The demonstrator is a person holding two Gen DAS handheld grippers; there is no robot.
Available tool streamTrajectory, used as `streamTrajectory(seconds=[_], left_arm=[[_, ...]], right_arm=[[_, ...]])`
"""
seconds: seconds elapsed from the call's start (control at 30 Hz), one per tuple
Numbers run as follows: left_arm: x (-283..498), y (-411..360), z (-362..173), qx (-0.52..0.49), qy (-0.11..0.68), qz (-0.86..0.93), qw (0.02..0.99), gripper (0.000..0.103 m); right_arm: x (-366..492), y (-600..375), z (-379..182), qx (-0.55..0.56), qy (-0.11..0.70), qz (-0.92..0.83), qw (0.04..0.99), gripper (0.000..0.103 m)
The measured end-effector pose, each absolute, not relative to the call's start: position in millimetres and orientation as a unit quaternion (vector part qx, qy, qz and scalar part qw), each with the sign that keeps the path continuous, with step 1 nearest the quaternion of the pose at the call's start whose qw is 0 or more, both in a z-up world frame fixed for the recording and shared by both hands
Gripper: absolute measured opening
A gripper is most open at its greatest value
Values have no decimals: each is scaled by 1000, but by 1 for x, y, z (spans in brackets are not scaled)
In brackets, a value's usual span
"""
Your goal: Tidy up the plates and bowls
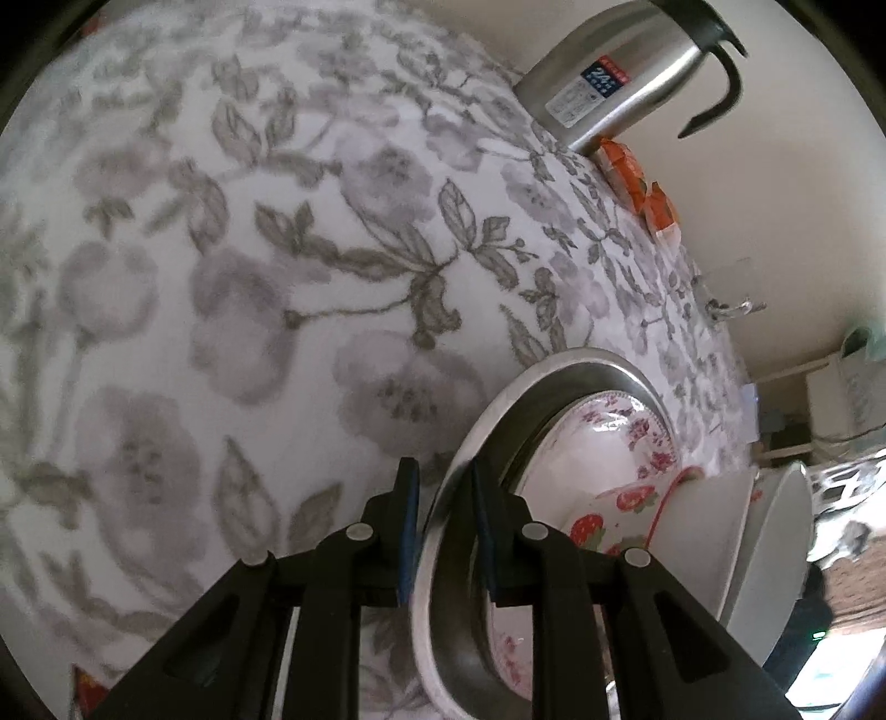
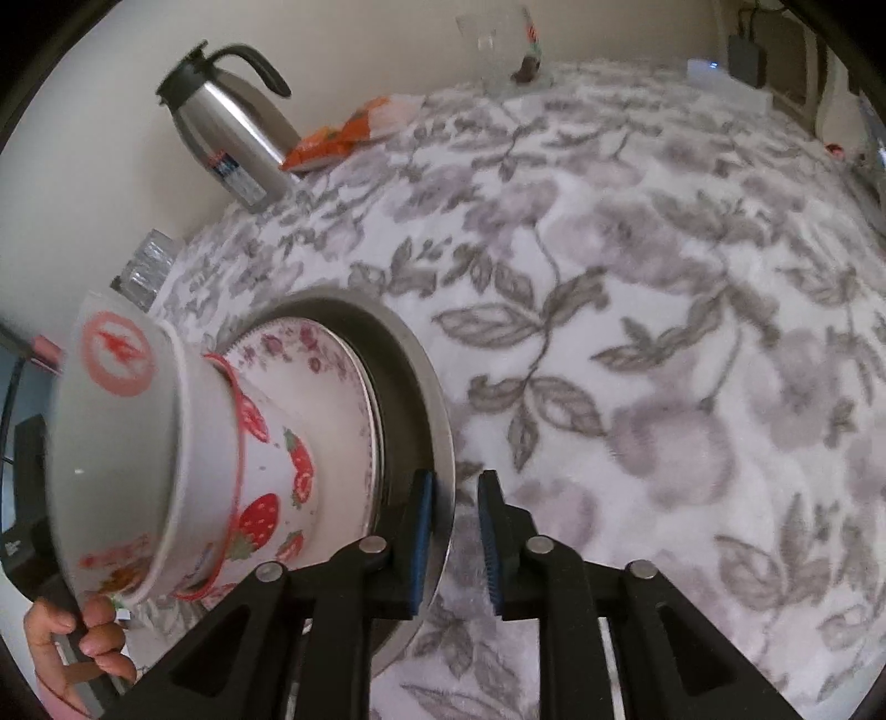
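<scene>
Two claws are on one stack here, each pinching the rim of the same steel plate [image 1: 443, 548] from opposite sides. That plate sits at the bottom of the stack, lifted at a tilt above the floral-cloth surface [image 1: 249, 277], and on it there's a flowered plate [image 1: 620, 437], then a strawberry bowl [image 2: 266, 476], then a plain white bowl [image 2: 122, 443] on top. The left claw [image 1: 443, 531] has its blue pads nearly together with the steel rim between them, so it's clamped on it. The right claw [image 2: 455, 531] has one pad flat on the rim and a bit of daylight on the other side, but it's holding the steel plate too. Only the right wrist view shows the red round logo on the white bowl and a hand [image 2: 83, 648] wrapped around the other gripper's handle down in the corner. The left view cuts most of the bowls off at the edge, you just get slivers. Around it: a steel thermos jug [image 2: 232, 138] by the wall, an orange snack packet [image 2: 338, 138] beside it, a clear glass [image 2: 493, 44] farther along the wall and something glassy [image 2: 147, 266] near the jug that's too blurry to call.
</scene>
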State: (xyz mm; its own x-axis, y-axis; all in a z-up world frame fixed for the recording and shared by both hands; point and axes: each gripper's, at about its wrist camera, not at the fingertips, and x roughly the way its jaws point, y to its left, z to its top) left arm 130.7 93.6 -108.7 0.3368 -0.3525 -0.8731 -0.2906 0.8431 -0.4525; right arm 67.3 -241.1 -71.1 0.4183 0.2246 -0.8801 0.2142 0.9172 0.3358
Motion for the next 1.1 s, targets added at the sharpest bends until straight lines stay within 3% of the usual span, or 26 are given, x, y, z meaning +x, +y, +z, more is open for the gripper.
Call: streamTrajectory(seconds=[0.1, 0.17, 0.23, 0.3, 0.43, 0.87, 1.1], left_arm=[[120, 90, -81, -234, 554, -4, 799, 21], [110, 88, -66, -221, 544, -2, 810, 35], [99, 86, -53, -202, 535, 13, 820, 65], [90, 83, -43, -183, 531, 23, 827, 67], [73, 78, -29, -166, 522, 15, 837, 82], [30, 57, 28, -46, 454, 21, 890, 90], [21, 41, 21, -30, 476, -9, 879, 90]], right_arm=[[57, -238, -49, 186, 518, 0, 835, 20], [50, -234, -35, 178, 505, -1, 844, 20], [40, -228, -22, 158, 495, -7, 854, 29], [32, -221, -13, 143, 490, -5, 860, 43], [14, -212, 1, 122, 474, -2, 872, 58], [-12, -202, 22, 99, 451, -8, 887, 98], [-18, -192, 30, 76, 439, -9, 895, 103]])
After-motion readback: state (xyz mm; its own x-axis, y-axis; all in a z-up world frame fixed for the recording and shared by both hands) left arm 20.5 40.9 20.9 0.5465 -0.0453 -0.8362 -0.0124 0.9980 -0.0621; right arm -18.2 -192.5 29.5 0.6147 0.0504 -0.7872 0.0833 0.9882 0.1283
